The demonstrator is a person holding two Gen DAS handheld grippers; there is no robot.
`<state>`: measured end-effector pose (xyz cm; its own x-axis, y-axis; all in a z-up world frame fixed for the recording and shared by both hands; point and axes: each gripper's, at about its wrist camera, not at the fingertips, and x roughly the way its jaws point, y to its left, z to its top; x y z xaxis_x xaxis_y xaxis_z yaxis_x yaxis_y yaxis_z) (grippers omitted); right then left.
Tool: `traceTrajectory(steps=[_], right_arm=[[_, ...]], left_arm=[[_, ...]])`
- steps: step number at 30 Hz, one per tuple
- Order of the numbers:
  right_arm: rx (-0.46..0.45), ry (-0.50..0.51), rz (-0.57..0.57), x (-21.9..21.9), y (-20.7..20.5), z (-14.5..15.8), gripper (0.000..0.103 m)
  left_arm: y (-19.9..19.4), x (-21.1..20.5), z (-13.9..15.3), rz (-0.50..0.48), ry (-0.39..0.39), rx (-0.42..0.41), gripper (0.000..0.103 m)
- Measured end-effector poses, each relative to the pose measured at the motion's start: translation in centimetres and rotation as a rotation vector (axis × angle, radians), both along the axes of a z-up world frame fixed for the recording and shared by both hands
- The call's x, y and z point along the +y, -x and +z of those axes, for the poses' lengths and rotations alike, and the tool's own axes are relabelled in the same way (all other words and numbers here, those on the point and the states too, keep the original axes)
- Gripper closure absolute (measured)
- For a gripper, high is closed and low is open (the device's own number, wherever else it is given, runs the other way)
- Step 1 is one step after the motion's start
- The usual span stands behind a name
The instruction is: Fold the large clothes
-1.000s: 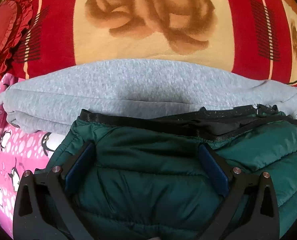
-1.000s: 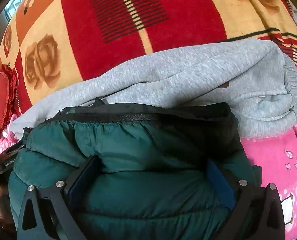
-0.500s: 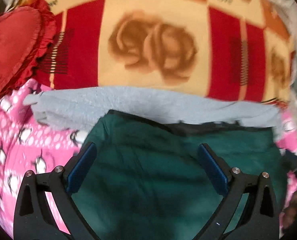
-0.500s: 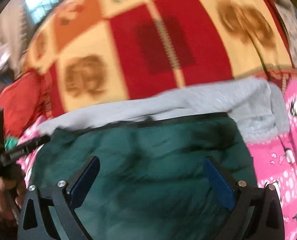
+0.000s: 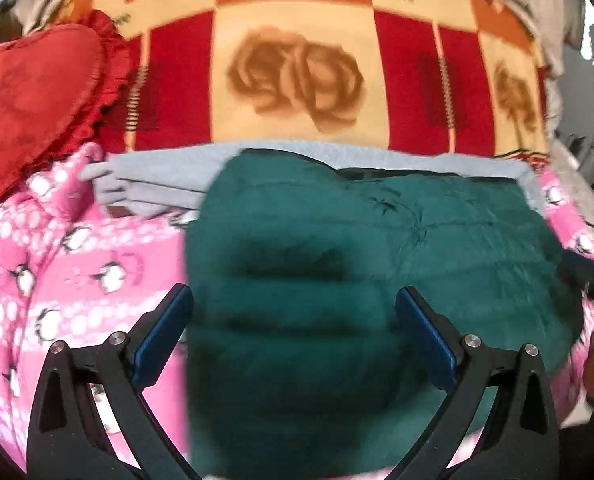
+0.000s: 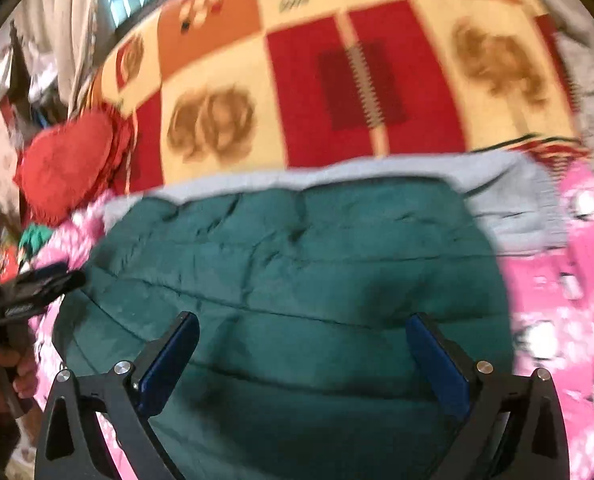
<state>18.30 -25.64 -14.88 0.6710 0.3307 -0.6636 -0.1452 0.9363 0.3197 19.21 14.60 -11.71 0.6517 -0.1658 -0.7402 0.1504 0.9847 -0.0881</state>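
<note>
Both grippers gaping wide — left gripper (image 5: 295,330) and right gripper (image 6: 303,350) above the green jacket (image 6: 297,272), which lies folded over grey sweatpants (image 5: 157,182) on the pink blanket (image 5: 77,248).

The dark green quilted jacket (image 5: 437,248) lies folded in front of me, a puffy, stitched bundle resting flat with its far edge overlapping the grey sweatshirt (image 5: 157,180). That grey garment is folded too, a long soft band showing past the jacket on both sides (image 6: 513,204). Both pictures are blurred, so finer detail is lost.
</note>
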Motion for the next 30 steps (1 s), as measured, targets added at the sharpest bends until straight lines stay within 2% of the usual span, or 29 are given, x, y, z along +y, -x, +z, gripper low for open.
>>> traceTrajectory(steps=[2,4,6,8,10,14,18,20,23,24,27,30], right_arm=[[0.0,0.0,-0.048,-2.1,1.7,-0.2,0.0],[0.026,-0.019,-0.082,-3.8,2.5,-0.7,0.0],[0.032,-0.034,-0.117,-5.3,2.6,-1.0,0.0],[0.033,-0.047,-0.128,-6.0,2.5,-1.5,0.0],[0.039,-0.047,-0.139,-6.6,2.0,-1.8,0.0],[0.045,-0.066,-0.119,-6.6,0.2,-2.5,0.0],[0.072,-0.031,-0.101,-6.6,-1.2,-3.6,0.0],[0.088,-0.011,-0.09,-6.7,-1.7,-4.2,0.0],[0.117,-0.011,-0.084,-7.2,-2.2,-5.2,0.0],[0.121,-0.029,-0.082,-7.5,-2.2,-5.3,0.0],[0.134,-0.073,-0.09,-8.3,-2.0,-5.6,0.0],[0.141,-0.16,-0.106,-9.4,-1.8,-5.8,0.0]], left_arm=[[1.1,2.6,-0.7,-0.003,0.033,0.009,0.001],[1.5,4.7,-2.3,0.022,0.086,0.059,0.001],[1.5,6.6,-3.9,0.056,0.19,0.099,0.001],[1.0,7.2,-4.5,0.069,0.261,0.098,0.001],[-0.3,7.3,-4.3,0.085,0.255,0.092,0.001],[-4.0,6.7,-3.7,0.022,0.217,0.085,0.001],[-7.6,7.2,-5.2,-0.019,0.202,0.147,0.001],[-9.2,7.6,-6.4,-0.05,0.237,0.178,0.001],[-10.7,8.5,-8.5,-0.088,0.359,0.241,0.0],[-10.9,8.7,-8.8,-0.097,0.388,0.236,0.0],[-11.5,8.9,-9.1,-0.125,0.435,0.233,0.0],[-12.1,8.5,-8.8,-0.159,0.456,0.228,0.0]])
